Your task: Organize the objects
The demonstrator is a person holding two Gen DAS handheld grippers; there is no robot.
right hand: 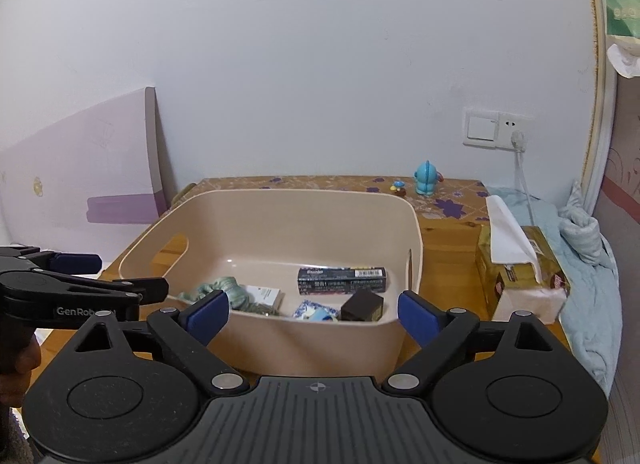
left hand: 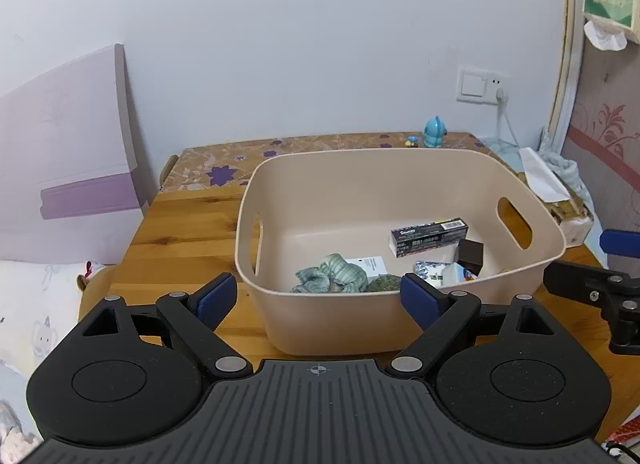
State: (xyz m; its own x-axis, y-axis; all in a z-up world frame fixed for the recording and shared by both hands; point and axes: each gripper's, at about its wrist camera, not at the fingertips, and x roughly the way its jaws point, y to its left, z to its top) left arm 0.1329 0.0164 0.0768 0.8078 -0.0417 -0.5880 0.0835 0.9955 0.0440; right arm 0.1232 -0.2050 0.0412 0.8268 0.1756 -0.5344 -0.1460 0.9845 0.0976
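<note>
A beige plastic bin (left hand: 400, 167) stands on the wooden table (left hand: 180, 236); it also shows in the right wrist view (right hand: 280, 199). Inside lie a black carton (left hand: 428, 236) (right hand: 342, 280), a small dark box (left hand: 470, 254) (right hand: 362, 306), a green cloth (left hand: 334, 274) (right hand: 224, 290), a white card (right hand: 262, 296) and a blue-white packet (left hand: 430, 272) (right hand: 314, 312). My left gripper (left hand: 318, 300) is open and empty, in front of the bin's near wall. My right gripper (right hand: 314, 314) is open and empty, also at the near wall.
A blue figurine (left hand: 434, 132) (right hand: 426, 177) and a tiny mushroom toy (right hand: 398, 187) stand at the table's back. A tissue box (right hand: 520, 276) sits right of the bin, with a blue cloth (right hand: 588, 264) beyond. A purple-white board (left hand: 68, 135) leans at the left wall.
</note>
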